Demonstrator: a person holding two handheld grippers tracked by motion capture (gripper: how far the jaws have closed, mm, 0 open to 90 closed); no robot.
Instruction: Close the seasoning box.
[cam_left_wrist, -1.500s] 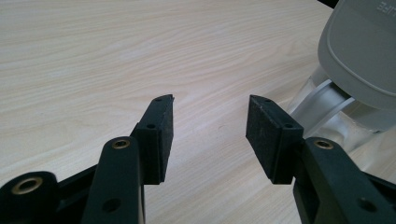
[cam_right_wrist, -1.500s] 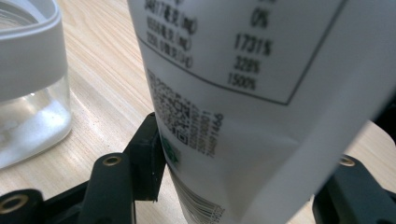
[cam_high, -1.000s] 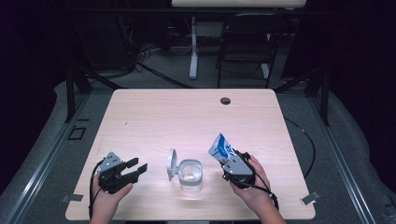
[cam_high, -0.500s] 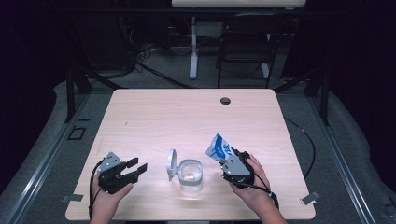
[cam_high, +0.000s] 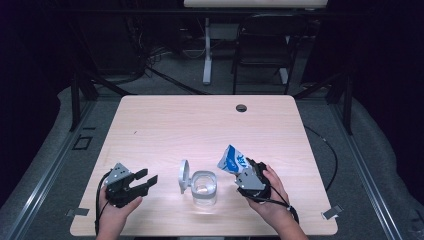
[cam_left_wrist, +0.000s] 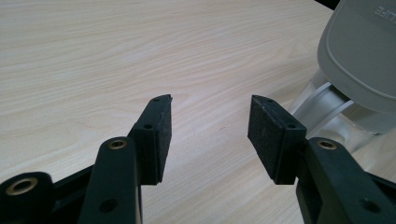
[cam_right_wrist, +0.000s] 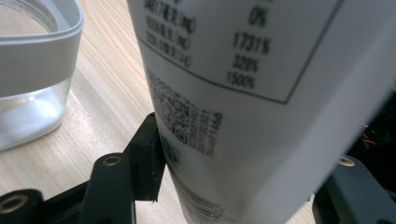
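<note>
Honestly nothing has changed over the last second: both hands sit exactly where they were, and the packet hasn't tipped any further. The right gripper (cam_high: 243, 170) is clamped on a white and blue packet (cam_high: 233, 160), held up near the front edge of the table (cam_high: 200, 120), a bit right of the middle, its top leaning toward the clear container (cam_high: 204, 188) just beside it. In the right gripper view the packet's printed back (cam_right_wrist: 243, 93) sits between the jaws. The container's lid (cam_high: 184, 176) is flipped open, standing up on its left side. The left gripper (cam_high: 142, 182) rests near the front left corner with its jaws apart and nothing in them, pointing at the container. My guess is this is a pause right before pouring, so the packet still needs to go over the opening
</note>
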